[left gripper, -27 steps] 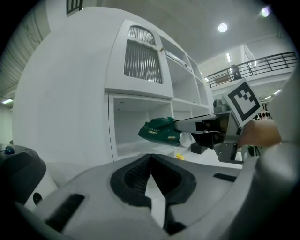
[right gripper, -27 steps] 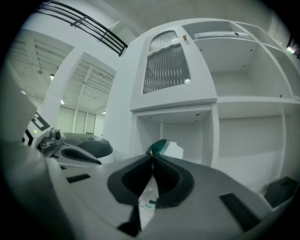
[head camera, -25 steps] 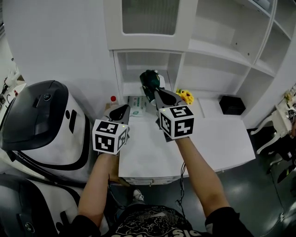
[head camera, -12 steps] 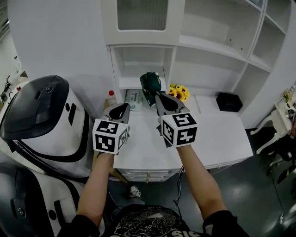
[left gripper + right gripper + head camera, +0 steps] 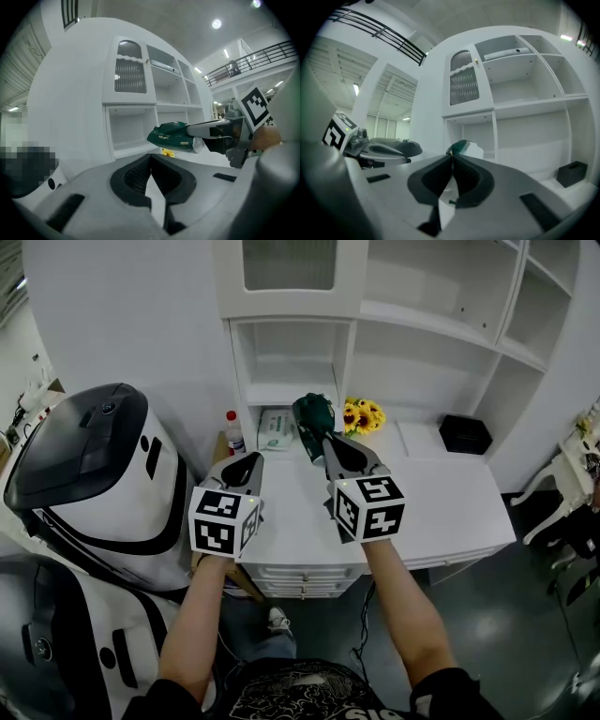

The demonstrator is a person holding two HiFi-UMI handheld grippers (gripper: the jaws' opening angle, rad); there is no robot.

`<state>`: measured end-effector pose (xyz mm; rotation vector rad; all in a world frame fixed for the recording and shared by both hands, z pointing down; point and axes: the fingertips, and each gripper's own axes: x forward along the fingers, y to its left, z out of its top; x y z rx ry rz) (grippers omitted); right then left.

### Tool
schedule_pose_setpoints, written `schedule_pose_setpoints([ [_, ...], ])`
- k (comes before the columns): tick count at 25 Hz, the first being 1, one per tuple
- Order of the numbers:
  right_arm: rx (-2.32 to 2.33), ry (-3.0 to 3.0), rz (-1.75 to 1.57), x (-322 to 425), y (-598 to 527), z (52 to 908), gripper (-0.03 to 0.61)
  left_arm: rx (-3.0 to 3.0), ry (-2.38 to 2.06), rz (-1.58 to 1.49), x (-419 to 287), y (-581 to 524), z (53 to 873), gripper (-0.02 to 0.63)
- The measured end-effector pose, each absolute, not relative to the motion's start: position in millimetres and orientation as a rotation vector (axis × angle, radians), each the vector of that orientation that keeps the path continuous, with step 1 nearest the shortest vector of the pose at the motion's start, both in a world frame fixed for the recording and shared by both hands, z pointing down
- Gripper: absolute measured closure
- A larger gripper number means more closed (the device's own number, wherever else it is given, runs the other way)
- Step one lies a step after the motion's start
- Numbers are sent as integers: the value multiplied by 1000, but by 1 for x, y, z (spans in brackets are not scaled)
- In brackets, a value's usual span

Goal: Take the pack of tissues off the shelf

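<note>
A dark green pack of tissues (image 5: 312, 414) hangs in the air over the white table (image 5: 441, 493), in front of the lower shelf cubby (image 5: 292, 362). My right gripper (image 5: 321, 439) is shut on its near end. The pack's green and white end shows just past the jaws in the right gripper view (image 5: 464, 147). In the left gripper view the pack (image 5: 171, 136) appears at centre right, held level by the right gripper (image 5: 220, 136). My left gripper (image 5: 246, 461) floats to the left of it, shut, with nothing between its jaws (image 5: 151, 157).
A flat white and green packet (image 5: 275, 427) lies on the table below the cubby, beside a red-capped bottle (image 5: 232, 430). Sunflowers (image 5: 363, 414) and a black box (image 5: 465, 434) stand further right. A big white machine with a black dome (image 5: 84, 465) stands at the left.
Both grippers have drawn back from the shelf towards me. The green pack came along in the right gripper and now sits over the table rather than at the cubby's mouth.
</note>
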<state>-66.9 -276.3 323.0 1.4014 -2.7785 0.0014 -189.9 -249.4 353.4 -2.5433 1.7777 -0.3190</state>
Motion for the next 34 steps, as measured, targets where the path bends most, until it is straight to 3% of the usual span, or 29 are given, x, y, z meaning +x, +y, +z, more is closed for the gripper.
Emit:
schedule_pose_setpoints([
  [34, 1449, -2740, 19, -42, -210, 333, 569, -2561, 1718, -299, -160, -194, 351, 606],
])
